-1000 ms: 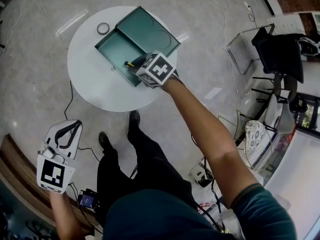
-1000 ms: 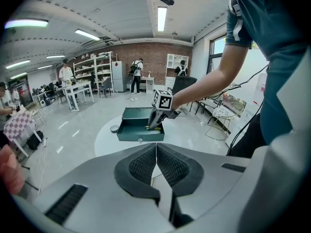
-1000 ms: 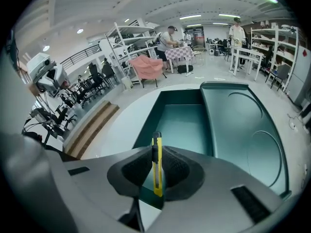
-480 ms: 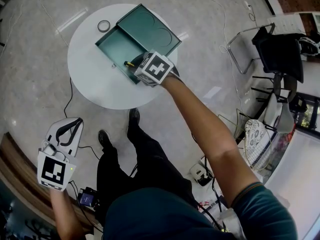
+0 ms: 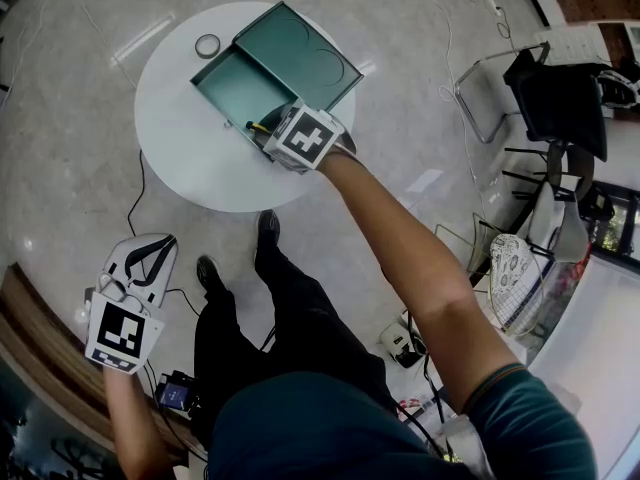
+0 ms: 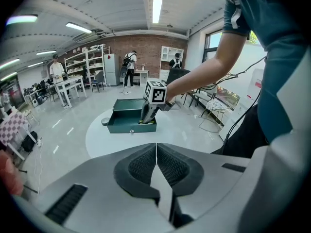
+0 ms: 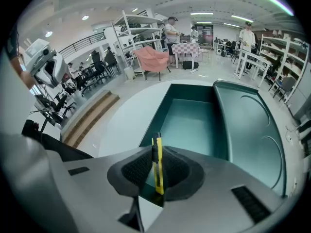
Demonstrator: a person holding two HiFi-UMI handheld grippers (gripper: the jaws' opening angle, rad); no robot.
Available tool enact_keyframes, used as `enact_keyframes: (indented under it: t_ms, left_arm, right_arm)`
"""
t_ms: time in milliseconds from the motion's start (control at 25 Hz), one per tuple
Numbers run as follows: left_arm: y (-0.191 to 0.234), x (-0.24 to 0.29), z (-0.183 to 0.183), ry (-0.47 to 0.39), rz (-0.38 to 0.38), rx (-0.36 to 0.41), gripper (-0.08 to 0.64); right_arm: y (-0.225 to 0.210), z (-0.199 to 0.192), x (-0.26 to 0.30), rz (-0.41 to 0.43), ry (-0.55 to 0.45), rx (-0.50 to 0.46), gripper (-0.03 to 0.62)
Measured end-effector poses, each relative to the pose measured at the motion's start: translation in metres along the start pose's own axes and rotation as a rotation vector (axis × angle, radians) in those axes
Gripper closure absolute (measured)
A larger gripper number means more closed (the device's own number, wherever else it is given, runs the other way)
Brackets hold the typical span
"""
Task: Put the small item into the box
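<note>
A green box [image 5: 235, 88] lies open on the round white table [image 5: 180, 153], with its lid [image 5: 295, 53] folded back to the right. My right gripper [image 5: 275, 126] is shut on a yellow and black utility knife [image 5: 257, 125] at the box's near right corner. In the right gripper view the knife [image 7: 157, 154] stands upright between the pads, over the box's near edge [image 7: 194, 120]. My left gripper [image 5: 158, 246] hangs low at the left, off the table, shut and holding nothing. In the left gripper view its jaws [image 6: 156, 152] meet, and the box [image 6: 129, 123] is far ahead.
A roll of tape [image 5: 208, 45] lies on the table just left of the box. A cable [image 5: 140, 193] runs over the floor below the table. A chair [image 5: 560, 108] and baskets stand at the right. The person's legs are near the table's front edge.
The right gripper, still holding the knife, has edged slightly toward the box. The left gripper has drifted a little to the right.
</note>
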State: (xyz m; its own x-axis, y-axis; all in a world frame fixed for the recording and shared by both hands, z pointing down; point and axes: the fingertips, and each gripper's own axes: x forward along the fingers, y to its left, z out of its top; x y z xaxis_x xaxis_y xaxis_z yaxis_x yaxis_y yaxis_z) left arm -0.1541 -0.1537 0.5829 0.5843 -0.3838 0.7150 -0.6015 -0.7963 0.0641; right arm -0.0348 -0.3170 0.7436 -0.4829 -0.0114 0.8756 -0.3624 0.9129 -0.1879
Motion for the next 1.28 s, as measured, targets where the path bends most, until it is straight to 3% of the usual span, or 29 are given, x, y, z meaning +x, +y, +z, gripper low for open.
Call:
enact_keyframes:
  t_ms: [320,600,760,1000,1280]
  left_arm:
    - [-0.023,0.014,-0.02,0.073,-0.07,0.065,0.54]
    - [-0.068,0.016,-0.028,0.122,-0.21,0.182,0.54]
    - [-0.065,0.016,-0.04,0.15,-0.195,0.197,0.54]
    - [-0.052,0.002,-0.026,0.132,-0.147,0.177,0.538]
    - [-0.046,0.0,-0.023,0.122,-0.145,0.179,0.538]
  right_arm:
    - [0.01,-0.005,0.001,-0.001,-0.018,0.03,0.514]
    - [0.014,-0.007,-0.003,-0.023,-0.057,0.061,0.514]
    - [0.016,-0.01,0.001,-0.01,-0.053,0.07,0.514]
    - [0.016,-0.008,-0.011,-0.018,-0.046,0.074,0.514]
    - [0.016,-0.011,-0.011,-0.023,-0.032,0.088,0.514]
